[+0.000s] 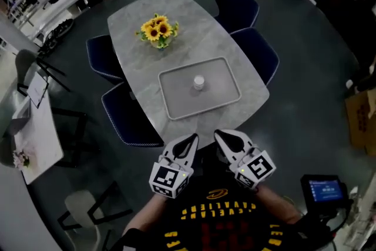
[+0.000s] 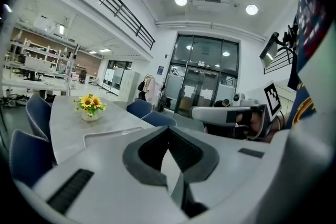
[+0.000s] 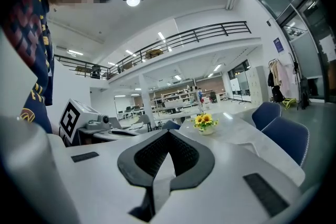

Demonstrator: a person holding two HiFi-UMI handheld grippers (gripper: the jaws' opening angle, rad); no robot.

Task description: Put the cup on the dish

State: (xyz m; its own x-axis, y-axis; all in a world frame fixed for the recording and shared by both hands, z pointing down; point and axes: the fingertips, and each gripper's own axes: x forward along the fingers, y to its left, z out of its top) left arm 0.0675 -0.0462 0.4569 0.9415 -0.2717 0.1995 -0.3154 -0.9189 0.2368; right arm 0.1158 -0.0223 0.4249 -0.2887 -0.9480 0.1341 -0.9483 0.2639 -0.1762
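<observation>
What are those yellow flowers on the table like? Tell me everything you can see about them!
The flowers are a small bunch of yellow sunflowers with dark middles and green leaves. They stand upright in a little pale vase; what it is made of is too small to tell. The vase sits on the grey, stone-look table, toward its far end, beyond the tray and apart from it. Nothing else touches them.

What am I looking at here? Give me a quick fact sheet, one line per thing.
Table: long, grey stone-look top, blue chairs on both sides.
Tray: grey, rectangular, on the table's near half.
Cup: small, white, upright in the middle of the tray.
Flowers: sunflowers in a small pot, beyond the tray.
Left gripper: jaws shut, empty, at the table's near end.
Right gripper: shut and empty too, beside the left one.
</observation>
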